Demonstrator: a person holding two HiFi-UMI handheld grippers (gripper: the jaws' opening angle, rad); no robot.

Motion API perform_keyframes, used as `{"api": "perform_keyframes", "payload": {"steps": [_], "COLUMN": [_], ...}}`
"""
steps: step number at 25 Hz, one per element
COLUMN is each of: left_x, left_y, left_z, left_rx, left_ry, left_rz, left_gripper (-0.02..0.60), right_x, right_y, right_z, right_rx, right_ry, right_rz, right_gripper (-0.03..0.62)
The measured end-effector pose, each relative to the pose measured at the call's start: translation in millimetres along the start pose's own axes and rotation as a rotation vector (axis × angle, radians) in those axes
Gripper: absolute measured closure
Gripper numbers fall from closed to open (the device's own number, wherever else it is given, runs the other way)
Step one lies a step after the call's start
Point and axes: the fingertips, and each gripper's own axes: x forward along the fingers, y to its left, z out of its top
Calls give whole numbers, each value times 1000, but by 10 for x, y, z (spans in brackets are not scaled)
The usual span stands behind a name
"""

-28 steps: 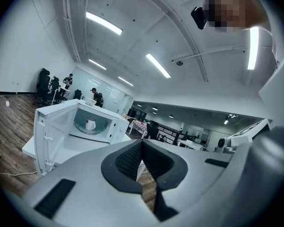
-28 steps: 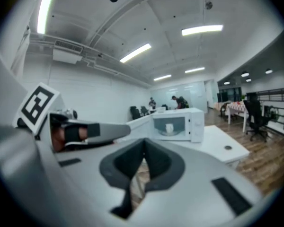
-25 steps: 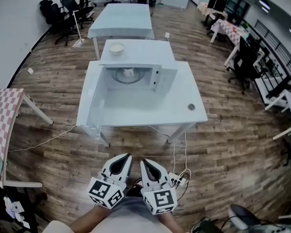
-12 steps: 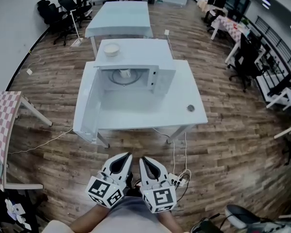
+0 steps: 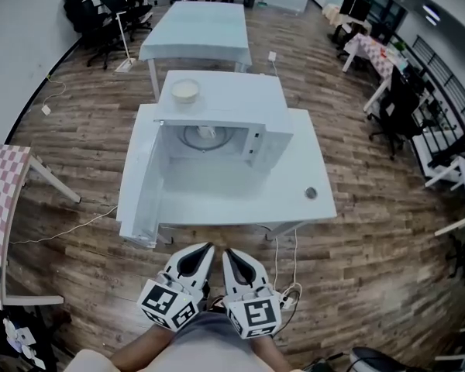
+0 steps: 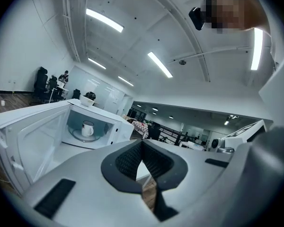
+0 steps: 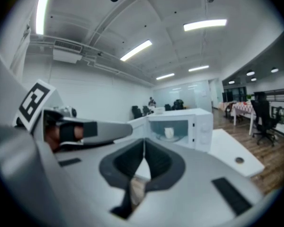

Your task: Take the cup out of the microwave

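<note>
I am holding both grippers low in front of me, side by side above the wooden floor (image 5: 356,270). The left gripper (image 5: 202,249) is showing its jaws pressed together with nothing between them. The right gripper (image 5: 227,253) is doing the same, its pads meeting at the tips and gripping nothing. Both are pointing toward the white table (image 5: 240,201) ahead and are sitting well short of its near edge. A power strip (image 5: 285,299) with its cables is lying on the floor just to the right of the right gripper.

The microwave (image 5: 232,99) is sitting along the far side of that table, and its door (image 5: 143,180) is standing wide open to the left. Inside, the cup (image 5: 207,134) is standing upright on the round glass plate (image 5: 190,139), near the middle of the cavity. Its long axis is running straight up and its mouth is facing the ceiling. It is white, and I am not making out which way its handle is turned. A small dark round spot (image 5: 311,194) is showing on the tabletop to the right.

A pale bowl (image 5: 185,91) is resting on top of the microwave, toward its left rear corner. Beyond it, a second white table (image 5: 195,31) is standing, with black office chairs (image 5: 89,10) grouped at the far left. A checkered table (image 5: 0,200) is cutting into the left edge of the head view.
</note>
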Motion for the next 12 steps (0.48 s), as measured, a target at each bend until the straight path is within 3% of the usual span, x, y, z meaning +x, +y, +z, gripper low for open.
{"api": "perform_keyframes", "payload": {"steps": [12], "left_x": [483], "left_y": [573], "left_z": [350], "left_rx": [-8], "left_ry": [-5], "left_rz": [-23], "left_gripper": [568], "right_x": [835], "right_y": [-117], "right_z": [216], "right_rx": [-32], "right_ry": [32], "right_rz": [35], "right_gripper": [571]}}
